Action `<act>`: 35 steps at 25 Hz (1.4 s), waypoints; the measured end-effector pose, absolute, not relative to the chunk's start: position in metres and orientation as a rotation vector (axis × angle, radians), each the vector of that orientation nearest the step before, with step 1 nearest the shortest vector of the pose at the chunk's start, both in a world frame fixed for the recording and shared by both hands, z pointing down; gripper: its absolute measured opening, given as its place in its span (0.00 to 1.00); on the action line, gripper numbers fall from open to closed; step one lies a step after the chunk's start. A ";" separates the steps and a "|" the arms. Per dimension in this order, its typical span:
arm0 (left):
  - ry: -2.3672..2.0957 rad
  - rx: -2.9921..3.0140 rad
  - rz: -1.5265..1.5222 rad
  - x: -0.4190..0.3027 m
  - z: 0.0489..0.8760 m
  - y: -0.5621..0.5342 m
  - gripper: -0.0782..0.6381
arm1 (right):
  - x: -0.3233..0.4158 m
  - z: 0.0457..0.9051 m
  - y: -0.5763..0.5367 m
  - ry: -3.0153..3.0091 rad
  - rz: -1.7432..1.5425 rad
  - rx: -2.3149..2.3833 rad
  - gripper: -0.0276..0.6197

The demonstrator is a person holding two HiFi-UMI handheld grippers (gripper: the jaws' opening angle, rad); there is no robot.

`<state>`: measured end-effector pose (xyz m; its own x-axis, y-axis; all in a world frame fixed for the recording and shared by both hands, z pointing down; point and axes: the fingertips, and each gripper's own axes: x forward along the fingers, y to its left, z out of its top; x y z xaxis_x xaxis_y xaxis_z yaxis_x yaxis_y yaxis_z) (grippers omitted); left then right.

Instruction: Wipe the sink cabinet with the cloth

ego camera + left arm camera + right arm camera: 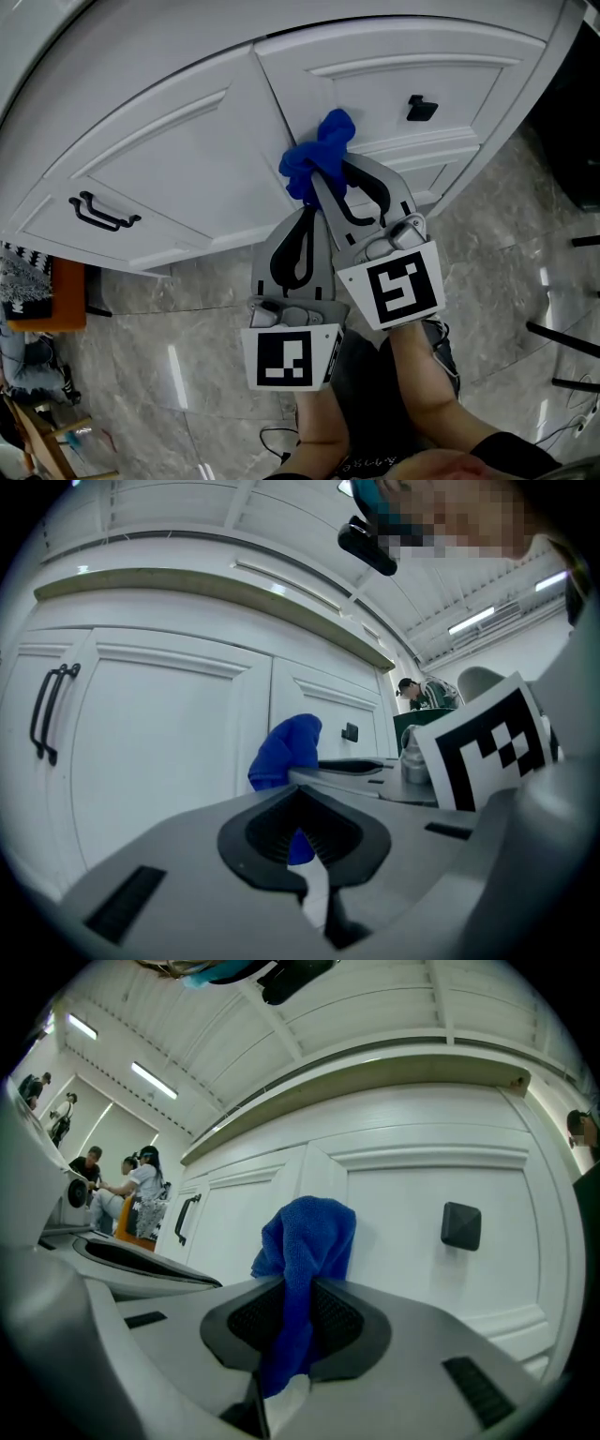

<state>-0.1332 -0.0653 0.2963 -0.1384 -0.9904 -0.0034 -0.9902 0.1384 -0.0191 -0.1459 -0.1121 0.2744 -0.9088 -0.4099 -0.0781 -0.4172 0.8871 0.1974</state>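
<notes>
Left gripper (307,217) pinched closed, empty, just beside the right. Right gripper (326,183) clamped on the cloth (319,155), its wad pressed against the sink cabinet (187,178) at the door seam. Cloth's long axis ran along the jaws, wad towards the cabinet. Risk: drag could pull it free, or it could snag on the knob (421,108).

I've got the head view looking steeply down on the sink cabinet (187,178), close in. Both gripper views sit low, facing its doors at twelve o'clock, the right one nearer. All three share the cloth (319,155).
</notes>
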 end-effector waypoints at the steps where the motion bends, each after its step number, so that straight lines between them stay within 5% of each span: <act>1: 2.360 -2.052 -0.014 -0.133 0.297 -0.066 0.12 | -0.146 0.274 -0.112 3.016 0.331 -0.659 0.17; 35: 2.345 -2.077 0.018 -0.129 0.299 -0.072 0.12 | -0.141 0.274 -0.115 2.995 0.344 -0.640 0.17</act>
